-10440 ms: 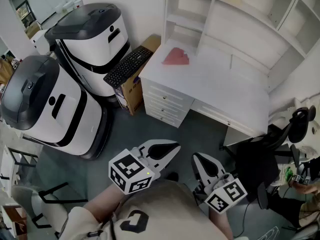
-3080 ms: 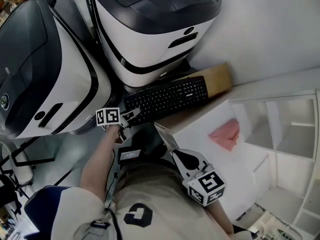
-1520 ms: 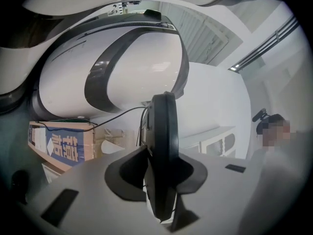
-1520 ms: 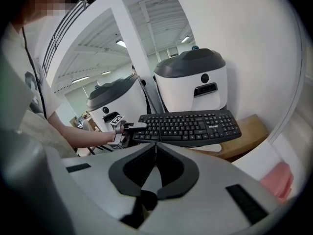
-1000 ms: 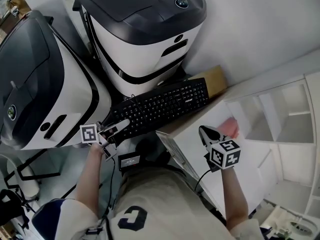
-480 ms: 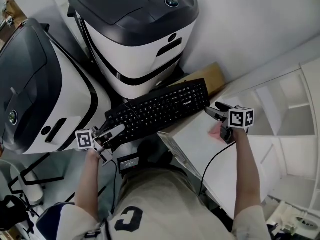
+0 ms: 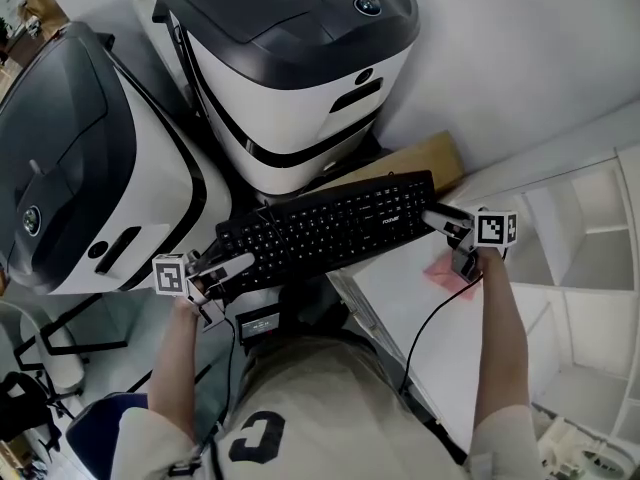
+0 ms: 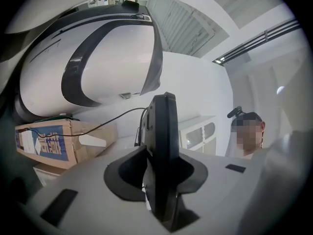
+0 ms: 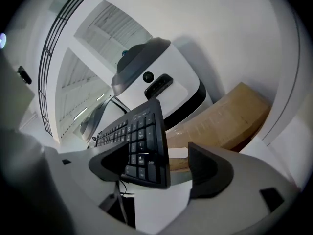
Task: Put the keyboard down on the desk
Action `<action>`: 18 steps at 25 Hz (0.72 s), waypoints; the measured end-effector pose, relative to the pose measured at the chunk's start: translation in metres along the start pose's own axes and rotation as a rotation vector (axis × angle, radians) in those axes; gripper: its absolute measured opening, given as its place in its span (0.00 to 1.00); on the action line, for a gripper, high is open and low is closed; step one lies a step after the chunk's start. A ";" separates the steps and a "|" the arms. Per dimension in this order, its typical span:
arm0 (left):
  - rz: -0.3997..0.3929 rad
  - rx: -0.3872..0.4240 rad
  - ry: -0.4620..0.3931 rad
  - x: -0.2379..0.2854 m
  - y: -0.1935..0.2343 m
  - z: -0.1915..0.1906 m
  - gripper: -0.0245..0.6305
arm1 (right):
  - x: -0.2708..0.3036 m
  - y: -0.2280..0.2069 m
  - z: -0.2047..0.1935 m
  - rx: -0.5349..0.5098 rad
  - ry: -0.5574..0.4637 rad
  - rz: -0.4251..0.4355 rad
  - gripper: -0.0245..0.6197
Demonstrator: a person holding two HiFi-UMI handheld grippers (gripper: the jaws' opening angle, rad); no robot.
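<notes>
Head view first. The keyboard (image 7: 325,230) stretches between our two hands, and we judge it lifted off the cardboard box (image 7: 425,160) beside the big white machine (image 7: 290,58). Its right end reaches just over the near corner of the desk (image 7: 400,298). The left tongs (image 7: 232,265) are on its left end, and the right tongs (image 7: 440,216) sit at its right end, near a pink sheet (image 7: 447,271) lying on the desk.

Over to the left gripper view. Here we see the keyboard edge-on, a dark upright slab running straight out from between the jaws. Both pads press on its faces in a narrow, firm pinch. A cable trails off it toward the cardboard box.

Now the right gripper view. These jaws stand wide and have just been opening. The keyboard's end is between them, keys showing. It lies close against one pad, though we can't tell if it touches, and there's a plain gap to the other. So nothing is squeezed on this side.

Where does that leave us? The pick-up looks done, but on one grip only. The keyboard isn't resting flat on the desk yet. By our reckoning, what's left is closing the right side, carrying it across over the white top and lowering it flat.
</notes>
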State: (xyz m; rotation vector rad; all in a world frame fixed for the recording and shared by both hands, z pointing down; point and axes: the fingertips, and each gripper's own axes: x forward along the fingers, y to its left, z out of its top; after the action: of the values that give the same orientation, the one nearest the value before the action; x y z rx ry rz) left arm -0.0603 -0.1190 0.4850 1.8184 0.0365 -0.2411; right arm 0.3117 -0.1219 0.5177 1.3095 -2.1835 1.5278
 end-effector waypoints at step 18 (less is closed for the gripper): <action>-0.079 -0.011 0.087 -0.008 -0.014 -0.004 0.20 | -0.005 0.073 -0.019 0.052 0.087 0.470 0.46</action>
State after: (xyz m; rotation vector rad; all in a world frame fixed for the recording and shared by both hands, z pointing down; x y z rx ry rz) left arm -0.0700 -0.1107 0.4742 1.8182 0.1708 -0.2167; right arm 0.2551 -0.0969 0.4738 0.7496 -2.5284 1.7635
